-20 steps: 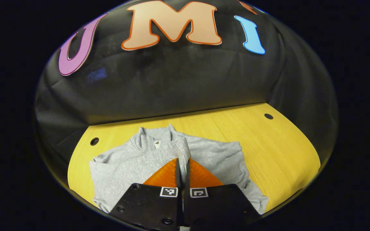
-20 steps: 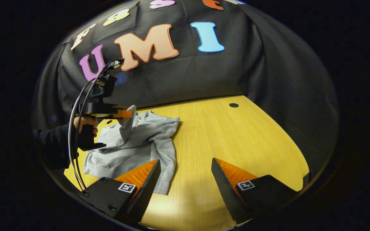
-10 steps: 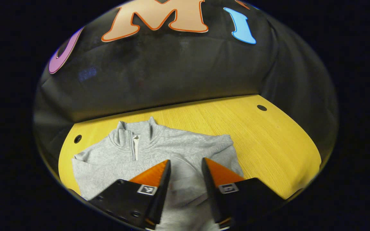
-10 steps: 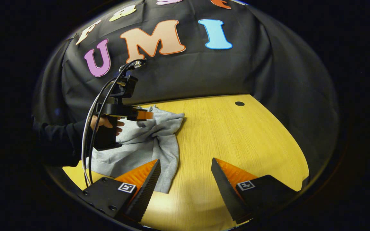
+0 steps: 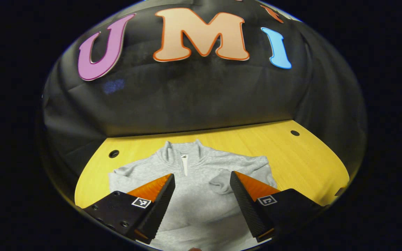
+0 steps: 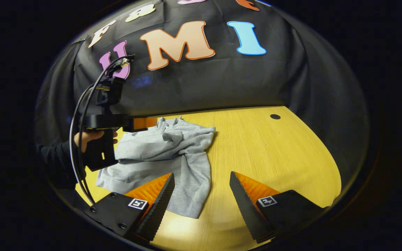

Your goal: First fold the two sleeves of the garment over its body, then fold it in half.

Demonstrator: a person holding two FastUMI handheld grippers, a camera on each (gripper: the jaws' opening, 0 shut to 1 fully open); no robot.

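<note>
Now the left tongs [image 5: 201, 181] are hanging wide apart over the grey garment [image 5: 201, 188], gripping nothing. A second ago they were pinched on a sleeve, so that sleeve [image 5: 222, 183] is now lying dropped across the body. The garment is lying on the yellow surface [image 6: 274, 153], collar toward the wall. The right tongs [image 6: 201, 181] are waiting, spread wide and empty, beside the other sleeve [image 6: 195, 188], which is trailing loose. That one looks like the next to fold.
</note>
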